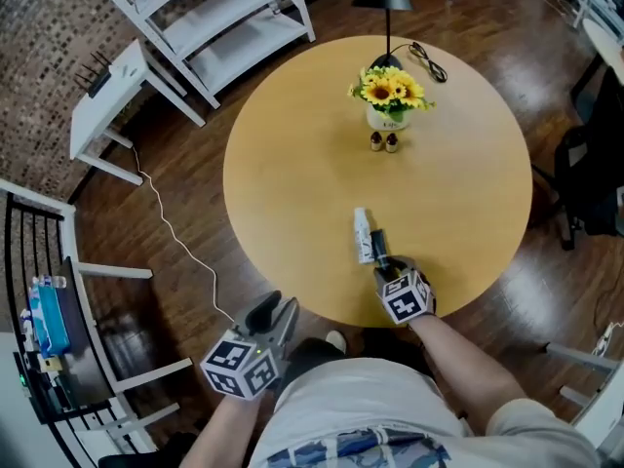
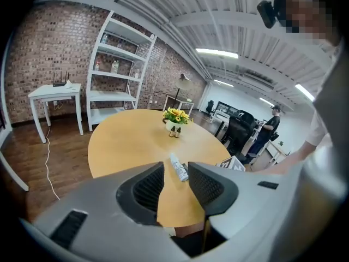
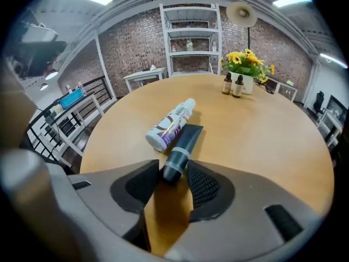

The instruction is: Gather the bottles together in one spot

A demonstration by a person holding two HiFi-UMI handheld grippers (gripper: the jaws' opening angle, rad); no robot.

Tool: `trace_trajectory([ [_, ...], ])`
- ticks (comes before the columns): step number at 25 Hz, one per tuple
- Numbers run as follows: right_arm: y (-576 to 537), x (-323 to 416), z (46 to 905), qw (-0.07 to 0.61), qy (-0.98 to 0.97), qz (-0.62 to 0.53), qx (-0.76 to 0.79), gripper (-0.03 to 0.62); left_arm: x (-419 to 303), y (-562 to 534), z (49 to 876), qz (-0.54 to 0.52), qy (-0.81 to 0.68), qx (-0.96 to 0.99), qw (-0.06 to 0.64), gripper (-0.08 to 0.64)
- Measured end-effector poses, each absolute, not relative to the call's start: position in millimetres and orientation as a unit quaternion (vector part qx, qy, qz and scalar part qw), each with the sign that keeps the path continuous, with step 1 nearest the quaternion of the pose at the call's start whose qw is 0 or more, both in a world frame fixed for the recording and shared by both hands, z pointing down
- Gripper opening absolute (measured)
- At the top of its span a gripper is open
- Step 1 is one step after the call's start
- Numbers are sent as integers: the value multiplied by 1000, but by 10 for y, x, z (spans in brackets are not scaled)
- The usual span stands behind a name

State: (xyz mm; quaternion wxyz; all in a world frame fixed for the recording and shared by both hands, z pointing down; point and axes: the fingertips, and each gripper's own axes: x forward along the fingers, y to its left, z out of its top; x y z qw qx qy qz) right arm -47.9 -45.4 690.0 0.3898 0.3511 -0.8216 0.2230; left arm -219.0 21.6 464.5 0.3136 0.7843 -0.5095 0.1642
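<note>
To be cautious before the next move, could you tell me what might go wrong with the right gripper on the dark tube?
The right gripper grips the dark tube only at its cap end, so it may swing or slip when lifted. The white bottle lies right beside the tube and could roll towards the near edge of the table. The small brown bottles stand close to the vase; a careless set-down could topple them.

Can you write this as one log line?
right hand-held gripper: shut on dark tube | dark tube: lying on table beside white bottle | left hand-held gripper: open, empty
</note>
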Motion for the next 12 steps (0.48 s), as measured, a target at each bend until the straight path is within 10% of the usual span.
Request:
trace_trajectory([
  [12, -278, 93, 6600, 351, -776, 268, 449, 129, -1844, -230, 4571, 172, -409, 845, 298, 115],
])
